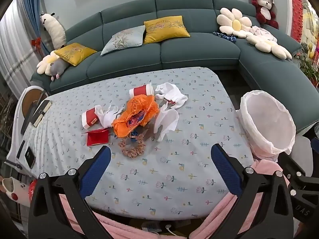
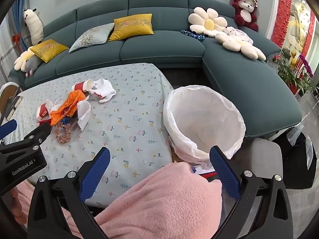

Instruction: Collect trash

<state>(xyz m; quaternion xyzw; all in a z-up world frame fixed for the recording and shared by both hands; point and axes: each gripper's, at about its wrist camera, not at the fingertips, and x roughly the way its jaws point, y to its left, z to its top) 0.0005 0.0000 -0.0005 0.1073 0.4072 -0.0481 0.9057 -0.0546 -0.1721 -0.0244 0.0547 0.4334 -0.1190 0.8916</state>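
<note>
"GenRobot.AI" stands in white letters on the black body of the left hand-held gripper point(image 2: 9, 127), seen in the right wrist view at the left edge. In the left wrist view, the letters "DAS" can be read on the black body of the right hand-held gripper point(image 1: 303, 209) at the lower right. Print on the orange wrapper point(image 1: 135, 113) and the red cups is too small to read.

A heap of trash point(image 1: 137, 115) lies mid-surface point(image 1: 163, 179), with a scrunchie point(image 1: 132, 148) on its near side. A lined bin point(image 1: 267, 121) stands just beside the surface's right edge. A sofa point(image 1: 169, 51) runs along the far side.
</note>
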